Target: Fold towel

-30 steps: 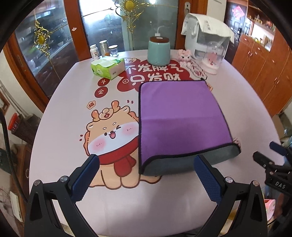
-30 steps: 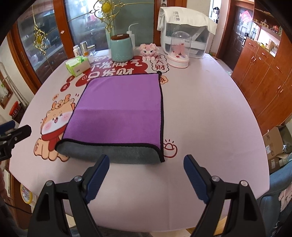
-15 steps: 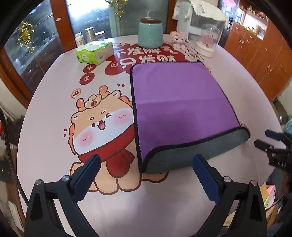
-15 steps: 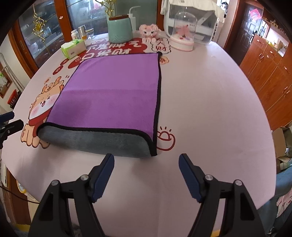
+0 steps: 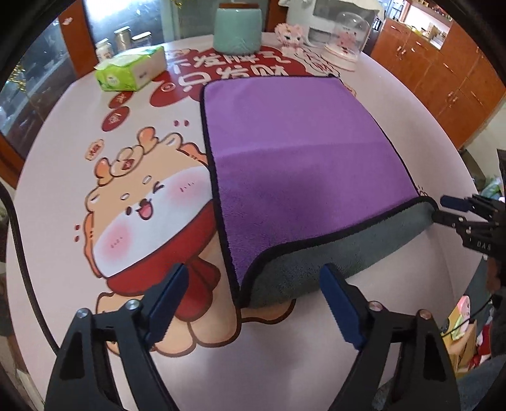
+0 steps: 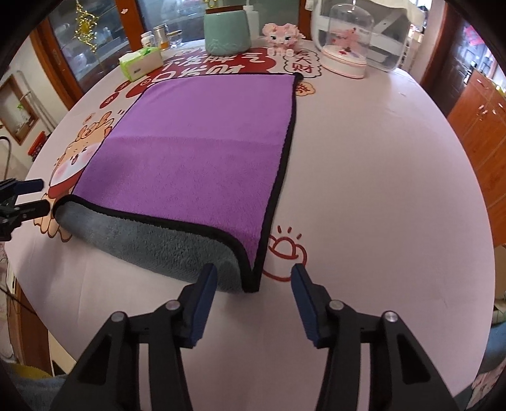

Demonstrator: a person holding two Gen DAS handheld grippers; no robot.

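1. I see a round pale-pink surface (image 6: 379, 189) printed with a cartoon deer in a red scarf (image 5: 142, 215) and a red patch of white lettering at the far side.
2. On it lies the purple plush towel with black edging and a grey underside (image 6: 196, 158), already folded once: the purple layer lies on top, and the grey side bulges out along the fold at the near edge. It sits in the middle of the surface, its left side overlapping the deer print.
3. At the far rim stand a white appliance draped with a white cloth (image 6: 373, 34), a clear glass dome on a white-and-pink base (image 6: 348, 47), a mint-green ceramic jar with a brown lid (image 6: 226, 30) and a green tissue box (image 5: 132, 68), all well apart from the towel.
4. My left tool (image 5: 253, 300) has its blue-padded fingers (image 5: 167, 297) spread wide, straddling the towel's near-left corner without touching it.
5. My right tool (image 6: 253, 300) is also parted, though less widely, its pads either side of the near-right corner; I cannot tell whether the left pad brushes the grey fold.
6. A small pink block-built toy animal (image 6: 283, 33) stands between the jar and the dome.
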